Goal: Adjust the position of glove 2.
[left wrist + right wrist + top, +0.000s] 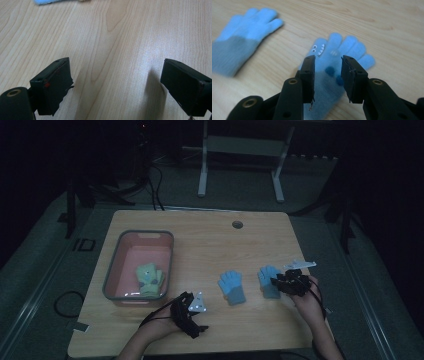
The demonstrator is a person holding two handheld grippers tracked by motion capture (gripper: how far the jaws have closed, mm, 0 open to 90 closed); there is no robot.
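Two blue gloves lie flat on the wooden table (210, 245). One glove (231, 287) (242, 32) has a grey-blue cuff, and a sliver of it (47, 2) shows at the top of the left gripper view. The other glove (269, 280) (334, 50) has small eyes, teeth and dark dots. My right gripper (280, 281) (327, 62) hovers over that glove's palm, open, its jaws a narrow gap apart and not pinching the fabric. My left gripper (192, 312) (115, 75) rests near the front edge, open wide over bare wood.
A pink bin with a grey rim (112, 270) stands at the table's left and holds a yellow-green glove pair (150, 280). A cable hole (237, 224) sits near the far edge. Bare wood lies between the bin and the gloves.
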